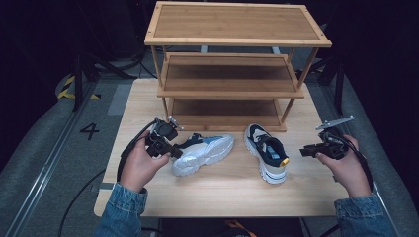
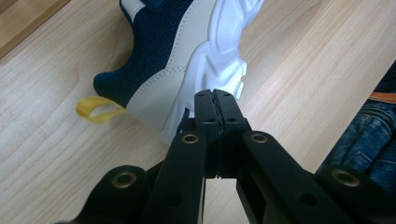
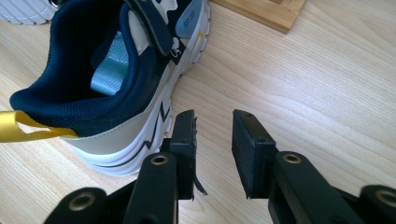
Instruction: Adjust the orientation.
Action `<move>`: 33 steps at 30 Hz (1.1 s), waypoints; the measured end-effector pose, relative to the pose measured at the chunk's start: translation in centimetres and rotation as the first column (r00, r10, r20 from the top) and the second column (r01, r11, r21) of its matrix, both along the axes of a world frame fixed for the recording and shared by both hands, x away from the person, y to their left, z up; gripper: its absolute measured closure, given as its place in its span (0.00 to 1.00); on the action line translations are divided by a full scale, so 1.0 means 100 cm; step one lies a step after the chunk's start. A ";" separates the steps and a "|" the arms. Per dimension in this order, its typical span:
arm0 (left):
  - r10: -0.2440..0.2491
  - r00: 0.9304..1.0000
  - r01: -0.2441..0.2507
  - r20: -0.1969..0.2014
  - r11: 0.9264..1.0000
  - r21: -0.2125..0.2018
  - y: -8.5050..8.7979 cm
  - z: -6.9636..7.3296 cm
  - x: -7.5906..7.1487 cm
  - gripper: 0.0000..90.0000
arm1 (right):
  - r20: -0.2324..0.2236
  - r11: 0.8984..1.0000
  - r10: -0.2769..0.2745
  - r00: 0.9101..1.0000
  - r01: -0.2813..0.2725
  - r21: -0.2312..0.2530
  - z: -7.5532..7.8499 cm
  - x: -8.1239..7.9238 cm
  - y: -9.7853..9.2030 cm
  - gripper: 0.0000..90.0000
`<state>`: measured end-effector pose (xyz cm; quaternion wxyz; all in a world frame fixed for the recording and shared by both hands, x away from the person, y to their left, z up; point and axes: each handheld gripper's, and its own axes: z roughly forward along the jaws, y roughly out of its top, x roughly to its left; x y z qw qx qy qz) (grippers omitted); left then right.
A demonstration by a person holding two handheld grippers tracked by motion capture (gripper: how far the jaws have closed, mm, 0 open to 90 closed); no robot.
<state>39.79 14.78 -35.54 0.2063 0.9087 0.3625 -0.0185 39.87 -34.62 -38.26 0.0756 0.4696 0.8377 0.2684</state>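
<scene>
Two navy, white and beige sneakers lie on the wooden table (image 1: 222, 197). The left sneaker (image 1: 207, 152) is tipped on its side, sole toward me. Its heel (image 2: 163, 60) with a yellow pull loop (image 2: 95, 109) is just beyond my left gripper (image 2: 215, 93), whose jaws are pressed together with nothing between them. In the high view the left gripper (image 1: 174, 153) sits at that shoe's heel end. The right sneaker (image 1: 267, 150) stands upright. My right gripper (image 3: 215, 116) is open, just right of its heel (image 3: 93, 93) and not touching it. From above, the right gripper (image 1: 304, 150) is a short way right of the shoe.
A three-tier wooden shoe rack (image 1: 230, 94) stands at the back of the table with bare shelves. Its base edge (image 3: 261, 11) lies beyond the right sneaker. Bare table stretches in front of the shoes. Dark floor with cables surrounds the table.
</scene>
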 end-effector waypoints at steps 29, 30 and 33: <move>-0.073 0.997 0.074 -0.036 0.996 0.042 -0.025 -0.011 -0.008 1.00 | 0.012 1.000 0.001 1.000 -0.001 -0.004 0.002 -0.001 0.002 0.76; -0.085 0.995 0.087 -0.044 0.995 0.041 -0.026 -0.011 -0.009 1.00 | 0.012 1.000 0.003 1.000 -0.003 -0.001 0.002 -0.001 0.002 0.76; -0.101 0.993 0.104 -0.062 0.994 0.039 -0.030 -0.011 -0.011 1.00 | 0.015 1.000 0.002 1.000 -0.002 0.000 0.002 -0.001 0.002 0.75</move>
